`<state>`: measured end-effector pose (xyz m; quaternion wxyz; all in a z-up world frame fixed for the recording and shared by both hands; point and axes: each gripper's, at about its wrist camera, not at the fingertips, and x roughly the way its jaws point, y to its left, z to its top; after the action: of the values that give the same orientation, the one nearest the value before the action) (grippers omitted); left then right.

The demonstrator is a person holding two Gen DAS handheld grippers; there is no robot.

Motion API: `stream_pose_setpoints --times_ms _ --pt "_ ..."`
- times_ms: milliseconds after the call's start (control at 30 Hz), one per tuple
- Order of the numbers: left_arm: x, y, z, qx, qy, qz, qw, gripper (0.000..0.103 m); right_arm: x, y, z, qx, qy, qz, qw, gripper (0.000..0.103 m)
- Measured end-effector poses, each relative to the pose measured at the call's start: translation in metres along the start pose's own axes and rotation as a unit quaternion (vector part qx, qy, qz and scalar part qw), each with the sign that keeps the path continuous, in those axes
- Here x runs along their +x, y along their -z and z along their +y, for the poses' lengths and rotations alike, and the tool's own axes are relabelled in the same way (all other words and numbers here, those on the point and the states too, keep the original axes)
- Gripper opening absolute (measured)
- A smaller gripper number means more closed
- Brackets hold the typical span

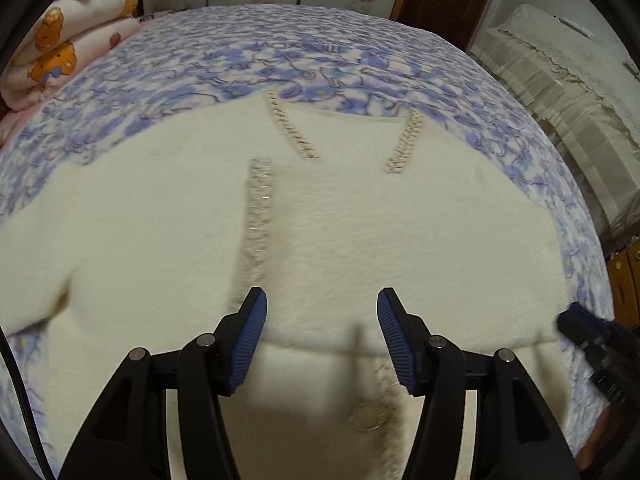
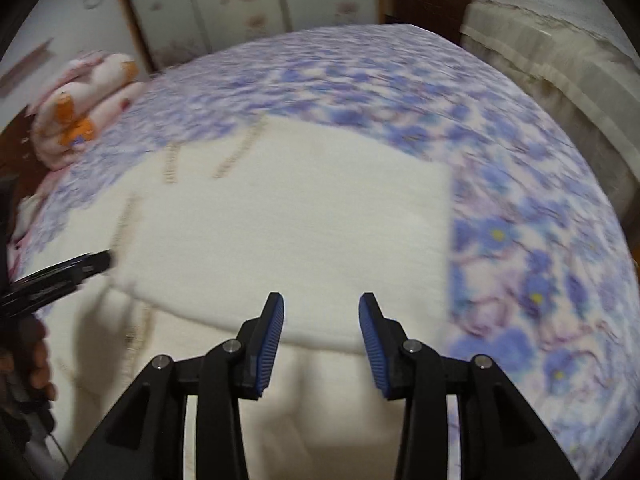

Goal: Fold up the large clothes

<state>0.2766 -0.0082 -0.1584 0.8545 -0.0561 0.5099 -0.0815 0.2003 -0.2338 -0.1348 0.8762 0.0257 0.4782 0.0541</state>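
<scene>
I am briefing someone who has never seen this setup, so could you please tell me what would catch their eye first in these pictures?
First, the cream fluffy cardigan, partly folded, spread across the middle of the blue-flowered bedspread. Next, the blue-padded left tongs and right tongs, both open and empty over the garment's near edge. Last, the folded pink bear-print quilt at the bed's far left corner.
</scene>
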Motion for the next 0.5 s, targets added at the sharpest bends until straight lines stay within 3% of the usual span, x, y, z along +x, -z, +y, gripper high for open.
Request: stream_pose_setpoints --times_ms 100,233,300,400,500 --pt "0.015 -0.004 -0.012 -0.002 0.022 0.008 0.9997 0.056 0.027 -0.007 0.035 -0.032 -0.022 0.029 0.999 0.039" --pt "0.04 -0.009 -0.018 0.009 0.008 0.016 0.9998 0.056 0.053 -0.008 0.057 -0.031 -0.051 0.041 0.997 0.039" --pt "0.053 -0.01 -0.012 0.021 -0.021 0.021 0.9993 0.056 0.07 -0.006 0.058 -0.038 -0.028 0.058 0.997 0.039" --pt "0.052 -0.008 0.003 0.028 -0.02 0.012 0.9994 0.057 0.069 -0.003 0.035 -0.035 -0.019 0.046 0.998 0.037" --pt "0.046 -0.006 0.018 0.039 -0.012 0.011 0.9991 0.048 0.058 0.005 -0.008 -0.027 0.051 0.03 0.998 0.036"
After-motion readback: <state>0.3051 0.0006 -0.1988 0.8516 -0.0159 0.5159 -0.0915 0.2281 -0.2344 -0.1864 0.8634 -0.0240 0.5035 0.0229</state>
